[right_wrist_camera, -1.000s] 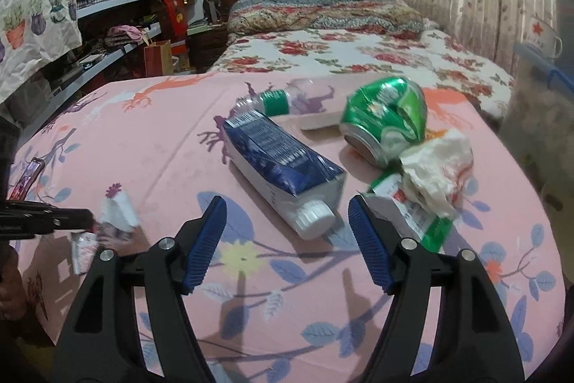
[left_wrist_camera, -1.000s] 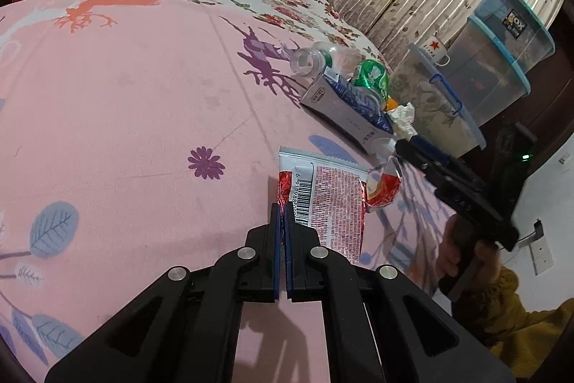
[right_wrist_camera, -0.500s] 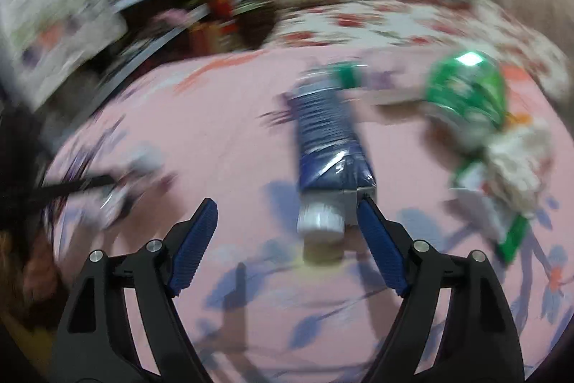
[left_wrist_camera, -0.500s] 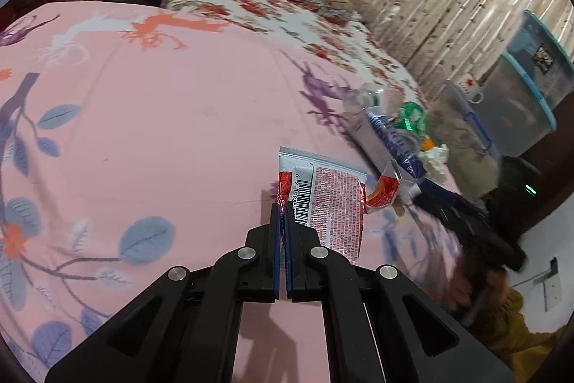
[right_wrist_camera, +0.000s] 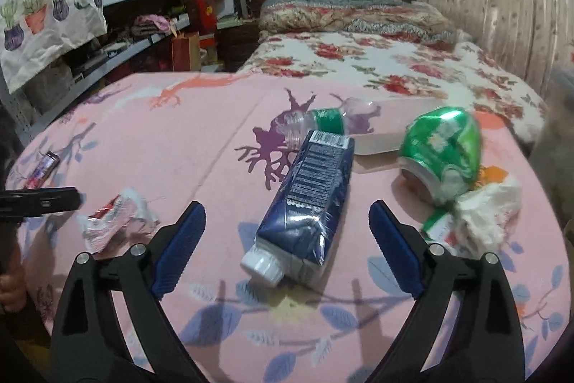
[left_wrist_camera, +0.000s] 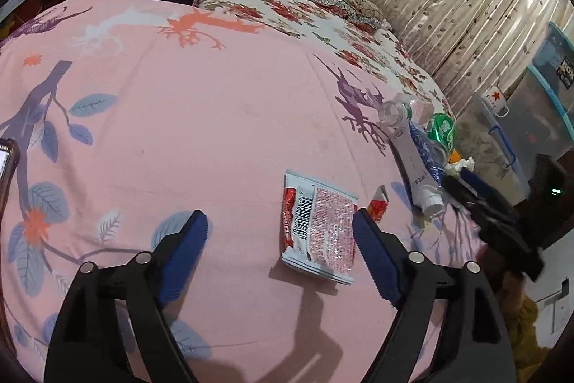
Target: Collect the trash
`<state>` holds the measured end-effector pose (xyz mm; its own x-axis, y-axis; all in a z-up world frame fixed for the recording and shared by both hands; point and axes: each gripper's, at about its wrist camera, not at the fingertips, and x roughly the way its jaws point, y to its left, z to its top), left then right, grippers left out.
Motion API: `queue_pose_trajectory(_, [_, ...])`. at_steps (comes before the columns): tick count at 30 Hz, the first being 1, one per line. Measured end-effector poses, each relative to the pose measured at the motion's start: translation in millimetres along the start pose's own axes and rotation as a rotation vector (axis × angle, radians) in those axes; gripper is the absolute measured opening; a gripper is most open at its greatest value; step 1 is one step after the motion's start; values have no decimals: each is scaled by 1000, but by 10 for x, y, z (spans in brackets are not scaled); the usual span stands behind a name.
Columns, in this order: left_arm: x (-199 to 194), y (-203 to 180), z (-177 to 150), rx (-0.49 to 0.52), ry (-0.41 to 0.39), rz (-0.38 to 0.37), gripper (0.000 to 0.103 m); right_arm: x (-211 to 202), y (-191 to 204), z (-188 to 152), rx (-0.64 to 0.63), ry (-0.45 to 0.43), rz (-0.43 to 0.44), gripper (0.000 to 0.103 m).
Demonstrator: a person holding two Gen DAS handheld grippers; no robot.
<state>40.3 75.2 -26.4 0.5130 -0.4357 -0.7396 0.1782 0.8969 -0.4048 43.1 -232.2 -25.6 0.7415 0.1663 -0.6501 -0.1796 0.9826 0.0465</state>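
Left wrist view: the left gripper (left_wrist_camera: 280,232) stands wide open and holds nothing. A flat red-and-silver foil snack wrapper with a barcode (left_wrist_camera: 317,228) lies on the pink floral bedsheet (left_wrist_camera: 201,117), between the blue finger pads, just beside the right-hand pad (left_wrist_camera: 373,253) and well apart from the left-hand one. A small torn red wrapper scrap (left_wrist_camera: 378,203) lies near its far right corner. Further right lie a blue-and-white carton with a white screw cap (left_wrist_camera: 418,160), a clear plastic bottle (left_wrist_camera: 403,108) and a crushed green can (left_wrist_camera: 443,128). A phone (left_wrist_camera: 5,164) shows at the left edge.

Right wrist view: the right gripper (right_wrist_camera: 287,236) is also spread wide, gripping nothing. The carton (right_wrist_camera: 312,203) lies on its side between the pads, cap toward the camera, touching neither pad. The bottle, with a green label (right_wrist_camera: 323,122), lies beyond the carton's far end. The dented can (right_wrist_camera: 441,153) lies to the right, next to a crumpled white tissue (right_wrist_camera: 488,214) and a green wrapper (right_wrist_camera: 436,227). The foil wrapper (right_wrist_camera: 114,221) appears crumpled at the left, near the left gripper's black tip (right_wrist_camera: 68,198).
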Motion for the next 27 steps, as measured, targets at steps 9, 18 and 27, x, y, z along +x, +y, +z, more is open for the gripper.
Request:
queue_pose_trajectory(9, [104,-215,-35,45,33,-1,94,476,-25,-68,59,158,-6,92])
queue_pose_trajectory(18, [243,-378,-87,89,58,4,94,509,13,-73,54,177,-4,91])
queue_pose_trajectory(27, [287,-436,-139,120,42,39,94,508,21,-91,62,182,-7,90])
